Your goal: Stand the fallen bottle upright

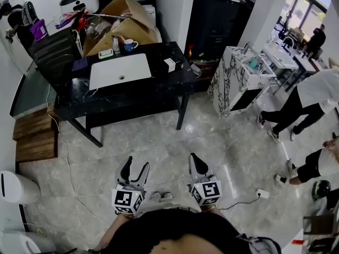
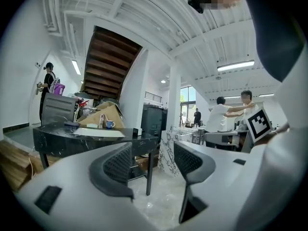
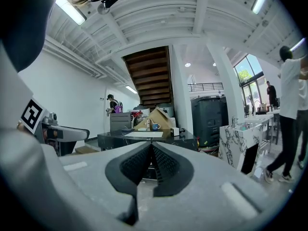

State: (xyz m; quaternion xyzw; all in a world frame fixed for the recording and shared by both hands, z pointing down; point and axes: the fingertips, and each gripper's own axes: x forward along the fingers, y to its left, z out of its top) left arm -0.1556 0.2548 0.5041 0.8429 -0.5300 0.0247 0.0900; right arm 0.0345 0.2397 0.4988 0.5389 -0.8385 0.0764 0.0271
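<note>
while the left hand-held gripper [image 1: 134,164] stands half open and empty, the right hand-held gripper [image 1: 195,158] is closed.

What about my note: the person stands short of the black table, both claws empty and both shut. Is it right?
Not quite: the left claw is open, jaws apart with nothing between, as the left gripper view shows. The right claw is shut and empty, and both are short of the black table.

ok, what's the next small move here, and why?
Probably walk up to the black table: the left gripper, jaws apart and empty, and the right gripper, jaws together, hang over the floor short of it. No fallen bottle shows clearly from here.
</note>
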